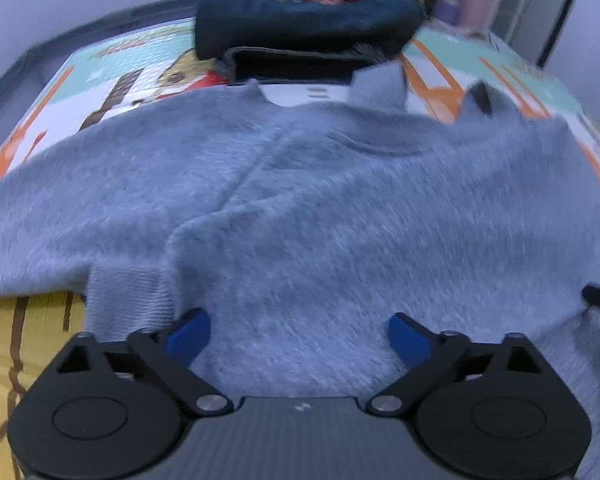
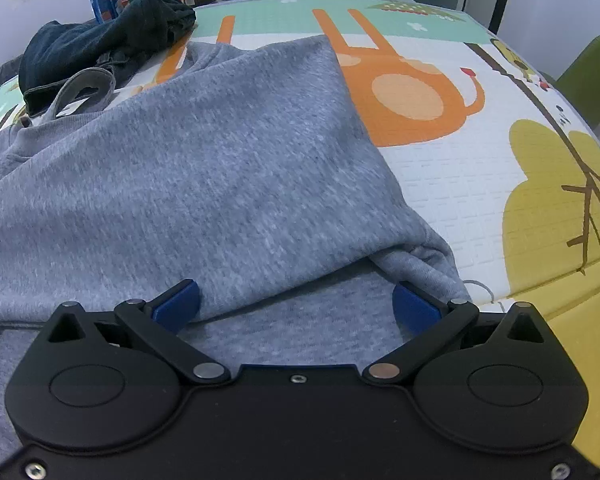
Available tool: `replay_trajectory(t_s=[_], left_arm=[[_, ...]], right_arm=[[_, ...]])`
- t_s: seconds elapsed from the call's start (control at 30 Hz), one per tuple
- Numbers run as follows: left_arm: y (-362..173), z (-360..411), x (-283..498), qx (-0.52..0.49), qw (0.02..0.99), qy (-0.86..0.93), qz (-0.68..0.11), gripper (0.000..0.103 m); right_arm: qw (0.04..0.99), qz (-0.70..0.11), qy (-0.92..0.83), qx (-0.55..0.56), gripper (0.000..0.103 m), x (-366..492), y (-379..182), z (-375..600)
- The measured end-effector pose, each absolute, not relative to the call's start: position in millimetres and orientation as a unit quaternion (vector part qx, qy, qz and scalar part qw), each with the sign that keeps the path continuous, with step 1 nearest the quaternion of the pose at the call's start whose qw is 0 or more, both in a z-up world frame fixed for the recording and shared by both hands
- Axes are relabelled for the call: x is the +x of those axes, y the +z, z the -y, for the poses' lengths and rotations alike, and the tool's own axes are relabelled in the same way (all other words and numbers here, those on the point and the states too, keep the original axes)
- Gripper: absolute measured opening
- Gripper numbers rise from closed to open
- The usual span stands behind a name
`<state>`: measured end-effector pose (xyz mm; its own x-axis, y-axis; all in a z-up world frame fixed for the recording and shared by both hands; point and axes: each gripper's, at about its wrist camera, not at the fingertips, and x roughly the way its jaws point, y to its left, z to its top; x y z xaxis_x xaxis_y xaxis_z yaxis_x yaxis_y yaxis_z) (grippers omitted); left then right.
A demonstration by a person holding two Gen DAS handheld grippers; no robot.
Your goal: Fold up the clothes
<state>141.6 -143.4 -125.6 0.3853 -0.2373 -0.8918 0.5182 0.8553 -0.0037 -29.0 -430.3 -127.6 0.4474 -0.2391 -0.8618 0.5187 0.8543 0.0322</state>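
A grey sweater [image 1: 300, 200] fills the frame's centre on a cartoon-print mat [image 2: 480, 184]. Both hand-held grippers, left [image 1: 300, 340] and right [image 2: 296, 304], gape empty over it at bottom centre.

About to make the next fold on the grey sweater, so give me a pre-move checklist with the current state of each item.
1. Left tongs open and free of fabric: ok, blue pads apart over the grey sweater.
2. Right tongs open: ok, nothing clamped; folded edge lies between the pads.
3. Right side already folded in: ok, a flap lies across the body in the right wrist view.
4. Left sleeve cuff laid flat: not ok, it lies bunched near the left tongs.
5. Dark clothes pile clear of the sweater: cannot tell, it sits at the collar.
6. Play mat beside the sweater free: ok.
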Motion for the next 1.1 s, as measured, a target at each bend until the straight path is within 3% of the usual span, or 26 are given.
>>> replay_trajectory(t_s=[0.57, 0.77, 0.87, 1.1], left_arm=[[-133.2, 139.1, 122.5, 0.124, 0.866, -0.228, -0.427, 0.103], [-125.1, 136.8, 129.6, 0.109, 0.858, -0.225, -0.449, 0.103], [-111.2, 135.4, 124.8, 0.091, 0.869, -0.219, -0.435, 0.103], [-83.6, 152.8, 121.9, 0.066, 0.876, -0.242, -0.412, 0.103]], right_arm=[[0.845, -0.459, -0.235, 0.141, 0.103, -34.0, -128.7, 424.6], [0.831, -0.479, -0.227, 0.170, 0.103, -31.7, -118.5, 435.9], [0.837, -0.451, -0.245, 0.189, 0.102, -42.1, -99.1, 437.3], [0.916, -0.358, -0.152, 0.098, 0.103, -34.5, -44.8, 409.6]])
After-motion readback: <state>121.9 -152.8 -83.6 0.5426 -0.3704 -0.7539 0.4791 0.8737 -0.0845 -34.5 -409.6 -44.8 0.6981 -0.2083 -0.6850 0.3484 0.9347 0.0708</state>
